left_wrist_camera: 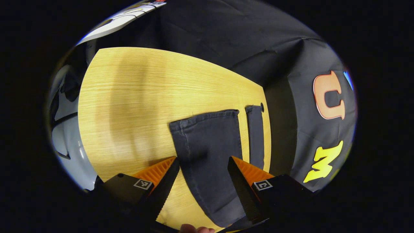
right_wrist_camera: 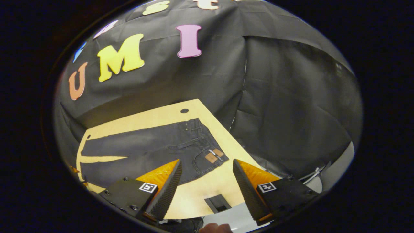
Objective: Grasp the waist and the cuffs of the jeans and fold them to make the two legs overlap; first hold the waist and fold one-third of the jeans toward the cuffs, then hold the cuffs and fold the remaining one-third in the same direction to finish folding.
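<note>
Jeans (right_wrist_camera: 152, 149) lie flat on the table (left_wrist_camera: 129, 97), both grippers spread and empty, left (left_wrist_camera: 203, 168) over a cuff, right (right_wrist_camera: 207, 174) short of the waist, so gripping waist and cuff comes first, I reckon

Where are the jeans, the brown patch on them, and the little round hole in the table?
jeans (right_wrist_camera: 145, 147), right gripper view, on the legs.
brown patch (right_wrist_camera: 211, 157), right gripper view, at its middle, by the waist.
round hole (right_wrist_camera: 184, 110), right gripper view, at its centre.
</note>
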Action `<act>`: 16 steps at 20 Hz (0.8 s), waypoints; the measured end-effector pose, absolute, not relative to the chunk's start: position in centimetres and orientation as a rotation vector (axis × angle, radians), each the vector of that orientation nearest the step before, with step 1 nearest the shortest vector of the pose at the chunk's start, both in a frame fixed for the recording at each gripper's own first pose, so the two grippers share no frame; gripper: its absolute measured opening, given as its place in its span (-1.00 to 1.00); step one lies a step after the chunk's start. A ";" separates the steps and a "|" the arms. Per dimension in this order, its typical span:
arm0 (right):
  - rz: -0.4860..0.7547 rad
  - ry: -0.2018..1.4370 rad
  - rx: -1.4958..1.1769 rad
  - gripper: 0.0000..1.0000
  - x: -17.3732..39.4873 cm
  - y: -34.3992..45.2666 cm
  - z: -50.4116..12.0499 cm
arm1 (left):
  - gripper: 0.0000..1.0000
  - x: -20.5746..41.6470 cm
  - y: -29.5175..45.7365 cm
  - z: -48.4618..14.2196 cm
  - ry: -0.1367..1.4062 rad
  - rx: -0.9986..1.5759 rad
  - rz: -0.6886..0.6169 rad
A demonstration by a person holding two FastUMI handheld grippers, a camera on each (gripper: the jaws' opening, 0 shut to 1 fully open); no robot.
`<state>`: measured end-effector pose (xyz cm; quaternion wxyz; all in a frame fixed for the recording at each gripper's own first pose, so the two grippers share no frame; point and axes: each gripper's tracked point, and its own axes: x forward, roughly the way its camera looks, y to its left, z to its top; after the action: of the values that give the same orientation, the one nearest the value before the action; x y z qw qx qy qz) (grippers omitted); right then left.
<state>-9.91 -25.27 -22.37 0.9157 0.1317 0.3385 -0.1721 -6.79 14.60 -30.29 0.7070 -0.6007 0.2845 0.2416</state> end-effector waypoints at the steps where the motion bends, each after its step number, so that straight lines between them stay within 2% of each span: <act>1: -0.342 0.722 0.352 0.93 -10.0 -24.7 -23.4 | 0.95 -6.4 14.6 -30.3 0.621 -1.345 0.531; 2: -0.311 0.747 0.441 0.94 -9.9 -23.7 -24.3 | 1.00 -5.8 14.7 -30.3 0.608 -1.357 0.527; 4: -0.245 0.800 0.729 0.92 -9.0 -21.4 -26.7 | 0.95 -4.7 14.7 -30.1 0.569 -1.394 0.510; 5: -0.258 0.815 0.875 0.90 -8.3 -21.2 -28.3 | 0.94 -4.1 14.8 -30.0 0.545 -1.413 0.505; 6: -0.321 0.821 1.062 0.90 -7.8 -21.7 -31.3 | 0.94 -3.5 14.6 -29.9 0.525 -1.430 0.495; 8: -0.428 0.794 1.240 0.97 -6.2 -23.1 -34.9 | 0.92 -2.3 14.4 -29.8 0.498 -1.448 0.502; 12: -0.524 0.796 1.283 0.97 -4.2 -24.8 -38.3 | 0.89 -1.4 14.1 -29.8 0.525 -1.430 0.508; 16: -0.500 0.803 1.274 0.95 -0.9 -24.6 -39.0 | 0.89 -0.5 14.0 -29.8 0.544 -1.415 0.513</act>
<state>-0.91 -24.60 -39.02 0.7016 0.5721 0.3606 -0.2246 -0.54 14.02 -29.83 0.6964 -0.6345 0.2438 0.2302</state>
